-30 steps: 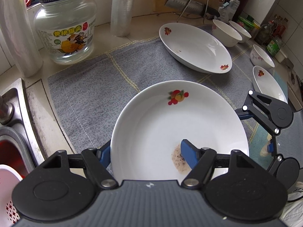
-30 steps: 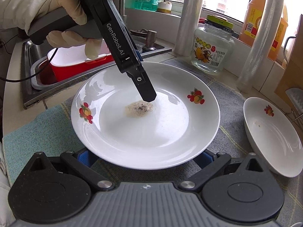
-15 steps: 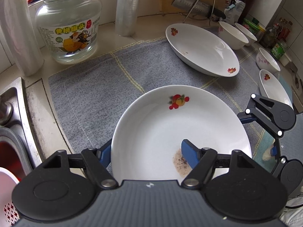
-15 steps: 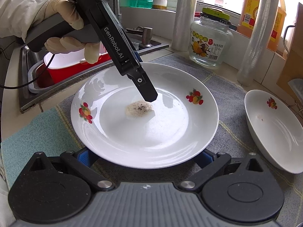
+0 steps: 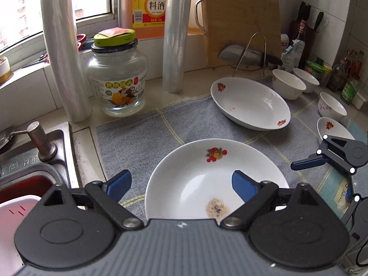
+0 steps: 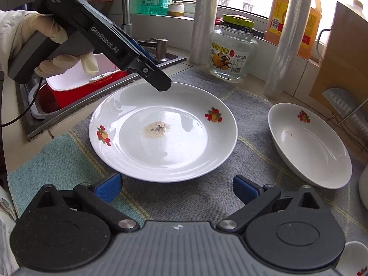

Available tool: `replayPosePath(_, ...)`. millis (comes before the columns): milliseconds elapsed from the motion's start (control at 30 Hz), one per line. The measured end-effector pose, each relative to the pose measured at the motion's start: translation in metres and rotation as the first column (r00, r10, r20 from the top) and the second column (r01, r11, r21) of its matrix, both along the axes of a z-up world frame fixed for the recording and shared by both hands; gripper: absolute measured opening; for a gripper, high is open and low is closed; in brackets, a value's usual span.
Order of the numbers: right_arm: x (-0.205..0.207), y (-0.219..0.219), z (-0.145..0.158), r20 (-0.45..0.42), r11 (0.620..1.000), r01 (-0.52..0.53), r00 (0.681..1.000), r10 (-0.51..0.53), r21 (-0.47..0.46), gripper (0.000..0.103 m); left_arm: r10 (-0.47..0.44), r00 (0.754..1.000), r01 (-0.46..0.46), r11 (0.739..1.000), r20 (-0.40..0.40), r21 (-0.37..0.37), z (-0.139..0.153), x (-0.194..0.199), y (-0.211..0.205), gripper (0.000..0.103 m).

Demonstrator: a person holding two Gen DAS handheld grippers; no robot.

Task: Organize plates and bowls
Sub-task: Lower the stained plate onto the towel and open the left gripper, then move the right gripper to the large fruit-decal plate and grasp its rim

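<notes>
A white plate with fruit prints and a brown crumb patch (image 5: pixel 207 179) (image 6: pixel 165 135) lies flat on the grey mat. My left gripper (image 5: pixel 181 184) is open and raised above the plate's left rim, touching nothing; it also shows in the right wrist view (image 6: pixel 161 82). My right gripper (image 6: pixel 177 187) is open and empty, just short of the plate's near edge; it appears at the right in the left wrist view (image 5: pixel 308 161). A second white plate (image 5: pixel 250 103) (image 6: pixel 308 145) lies further along the mat. Three white bowls (image 5: pixel 287 86) stand beyond it.
A glass jar (image 5: pixel 117 78), two rolls of film (image 5: pixel 64 57), an orange bottle (image 5: pixel 147 7) and a cutting board with cleaver (image 5: pixel 241 23) line the back wall. The sink (image 5: pixel 27 161) with a red and white tub (image 6: pixel 69 85) lies left of the mat.
My left gripper opened, let go of the plate and lifted up and back. My right gripper opened and drew back from the plate, which now lies flat on the mat.
</notes>
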State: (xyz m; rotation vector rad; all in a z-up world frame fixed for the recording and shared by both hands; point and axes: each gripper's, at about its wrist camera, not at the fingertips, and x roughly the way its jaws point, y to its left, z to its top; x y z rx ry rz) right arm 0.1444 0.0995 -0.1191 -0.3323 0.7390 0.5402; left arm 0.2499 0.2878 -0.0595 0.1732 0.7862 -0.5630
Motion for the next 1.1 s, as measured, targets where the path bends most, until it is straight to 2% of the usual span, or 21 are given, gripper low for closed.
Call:
replayPosePath(100, -0.007, -0.01, 0.008, 0.007, 0.998, 0.057, 0.998, -0.057, 0.026, 0.103, 0.008, 0.999, -0.007, 1.0, 0.036, -0.02, 0.004, -0.018, -0.009, 0.094)
replayPosePath(333, -0.03, -0.037, 0.022, 0.04, 0.976, 0.213, 0.976, -0.215, 0.041, 0.103, -0.028, 0.999, 0.03, 0.996, 0.022, -0.081, 0.005, -0.048, -0.037, 0.096)
replayPosePath(500, -0.054, -0.066, 0.025, 0.059, 0.955, 0.297, 0.953, -0.298, 0.022, 0.103, -0.084, 0.996, 0.086, 0.993, 0.029, -0.079, 0.004, -0.069, -0.067, 0.096)
replayPosePath(600, -0.07, -0.088, 0.024, 0.073, 0.944, 0.329, 0.942, -0.329, 0.017, 0.103, -0.085, 0.996, 0.086, 0.994, 0.018, -0.072, 0.001, -0.081, -0.087, 0.096)
replayPosePath(800, -0.09, -0.138, 0.023, 0.088, 0.943, 0.332, 0.939, -0.333, 0.016, 0.103, -0.038, 0.999, 0.037, 0.997, -0.011, -0.072, 0.002, -0.107, -0.133, 0.096)
replayPosePath(1100, -0.113, -0.217, 0.027, 0.095, 0.97, 0.242, 0.966, -0.242, 0.011, 0.103, 0.051, 0.998, -0.053, 0.996, -0.032, -0.078, 0.0, -0.143, -0.199, 0.096)
